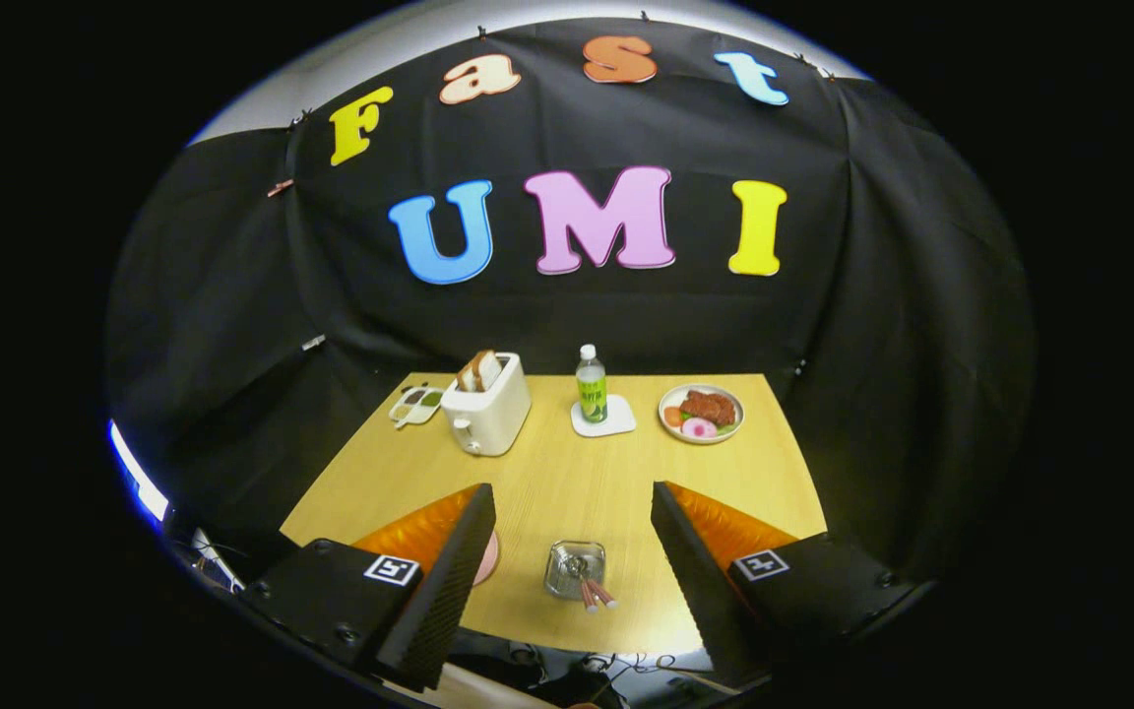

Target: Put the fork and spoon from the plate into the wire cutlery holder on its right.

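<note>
The wire cutlery holder stands on the wooden table near its front edge, between my two fingers. Two pink handles stick out of it toward me, with metal ends inside the basket. Left of the holder, an edge of the pink plate peeks out from behind my left finger. My gripper hangs above the table's front edge, open wide, with nothing between the fingers but the holder far below.
At the back of the table stand a white toaster with bread, a small tray left of it, a green-labelled bottle on a white coaster, and a plate of food at the right.
</note>
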Tool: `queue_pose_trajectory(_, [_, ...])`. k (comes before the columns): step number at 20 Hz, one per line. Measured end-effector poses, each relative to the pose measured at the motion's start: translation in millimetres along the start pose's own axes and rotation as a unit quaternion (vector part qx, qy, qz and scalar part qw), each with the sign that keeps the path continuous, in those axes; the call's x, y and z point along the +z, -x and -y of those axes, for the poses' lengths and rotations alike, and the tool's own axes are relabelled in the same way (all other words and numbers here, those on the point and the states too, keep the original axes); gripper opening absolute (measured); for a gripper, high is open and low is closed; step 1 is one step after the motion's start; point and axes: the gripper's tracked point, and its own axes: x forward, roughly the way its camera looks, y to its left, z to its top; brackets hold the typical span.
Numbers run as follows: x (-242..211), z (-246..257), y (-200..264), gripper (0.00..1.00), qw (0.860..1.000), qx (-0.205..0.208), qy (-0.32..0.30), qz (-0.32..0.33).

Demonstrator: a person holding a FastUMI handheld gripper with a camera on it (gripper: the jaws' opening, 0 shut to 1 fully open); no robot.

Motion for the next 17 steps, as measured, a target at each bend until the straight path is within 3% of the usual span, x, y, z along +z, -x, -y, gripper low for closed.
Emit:
queue_pose_trajectory(11, [88,-19,-7,0.99,0.987,-0.033,0.022,0.156])
queue_pose_trajectory(17, [113,-13,-10,0.99,0.978,-0.048,0.023,0.202])
